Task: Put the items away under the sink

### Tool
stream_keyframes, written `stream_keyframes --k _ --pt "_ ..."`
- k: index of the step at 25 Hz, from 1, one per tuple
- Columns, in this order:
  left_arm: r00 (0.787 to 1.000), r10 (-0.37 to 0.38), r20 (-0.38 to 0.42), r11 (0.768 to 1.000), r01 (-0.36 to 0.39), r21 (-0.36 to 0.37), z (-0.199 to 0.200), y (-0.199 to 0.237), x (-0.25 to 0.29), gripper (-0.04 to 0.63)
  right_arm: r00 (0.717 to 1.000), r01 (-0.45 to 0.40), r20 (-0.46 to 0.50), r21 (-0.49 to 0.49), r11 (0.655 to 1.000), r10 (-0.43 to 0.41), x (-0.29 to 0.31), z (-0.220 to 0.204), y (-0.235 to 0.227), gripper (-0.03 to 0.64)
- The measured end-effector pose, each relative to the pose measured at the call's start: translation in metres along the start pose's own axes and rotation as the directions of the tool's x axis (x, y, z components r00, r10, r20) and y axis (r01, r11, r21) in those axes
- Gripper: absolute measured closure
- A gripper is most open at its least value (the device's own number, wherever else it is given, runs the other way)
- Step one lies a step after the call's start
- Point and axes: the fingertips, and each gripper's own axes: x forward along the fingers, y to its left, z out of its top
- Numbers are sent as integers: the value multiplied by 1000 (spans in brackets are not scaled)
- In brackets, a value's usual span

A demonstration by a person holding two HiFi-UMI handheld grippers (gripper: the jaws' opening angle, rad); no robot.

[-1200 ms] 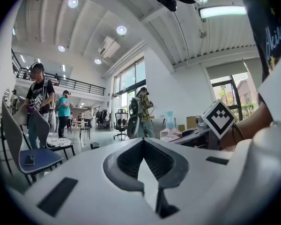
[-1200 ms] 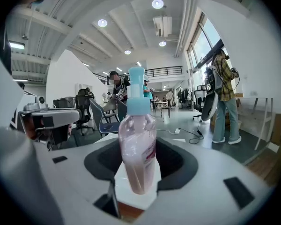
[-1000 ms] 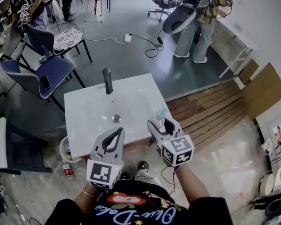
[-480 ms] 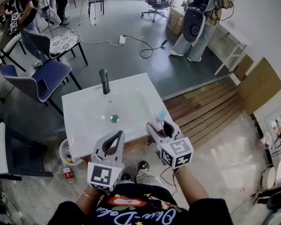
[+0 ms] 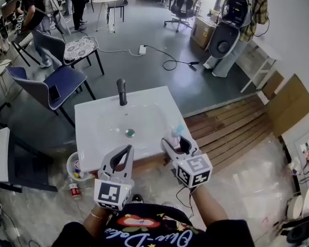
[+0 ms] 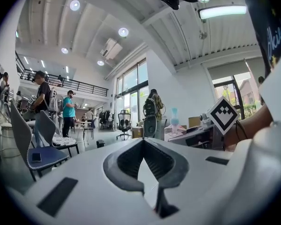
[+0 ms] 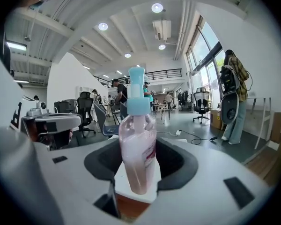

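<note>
Over by the wall the person in the plaid shirt [image 5: 253, 6], grey bag [image 5: 224, 39] slung low, shuffles right toward the white table [image 5: 265, 53], and the cardboard box [image 5: 201, 32] beside them comes into the open.

Blue chair [image 5: 59, 84], black floor cable [image 5: 170, 64], wooden decking [image 5: 232, 130] — a person [image 5: 255, 12] beyond.

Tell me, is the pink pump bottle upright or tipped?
Upright: the pump bottle stands vertical between the pads of the right gripper, with its blue pump head at the top.
</note>
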Motion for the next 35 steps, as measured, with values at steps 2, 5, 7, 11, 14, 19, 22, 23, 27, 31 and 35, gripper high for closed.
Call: stream_keyframes --k 2,5,7,11,14,19,22,23,27,31,35 --pt "1000 24 3 1000 -24 -14 2 2 1 588 1000 -9 0 -2 1000 9 -2 0 -1 402" --pt "999 38 12 999 -38 -18 7 -6 5 588 1000 -20 1 0 1000 20 -8 1 -8 402" --pt "999 43 12 999 -42 -17 8 -15 8 588 1000 -30 -2 0 1000 30 -14 0 -12 402" --pt "998 57 7 998 -57 -17 7 -30 8 588 999 -37 -10 7 999 38 -26 -4 -23 402" --pt "998 69 2 997 -69 -20 8 -40 7 588 999 -44 -15 7 999 44 -34 -6 -29 402" --pt "995 97 3 995 -97 -17 12 -55 6 588 997 -76 -9 4 997 76 -42 -6 -33 402" --pt "995 96 1 995 -96 1 12 -61 2 588 995 -96 -3 5 995 96 -43 -6 -30 402" --pt "996 93 2 995 -93 21 13 -64 1 588 995 -103 -2 4 995 103 -43 -6 -28 402" --pt "997 81 -10 992 -80 97 14 -79 -2 588 992 -130 8 -1 992 130 -46 -5 -23 402" --pt "993 121 0 990 -121 70 15 -81 -11 588 988 -151 10 -9 988 151 -51 -7 -20 402" --pt "988 156 -19 985 -154 73 12 -81 -21 588 984 -176 0 -9 984 176 -53 -13 -13 402"
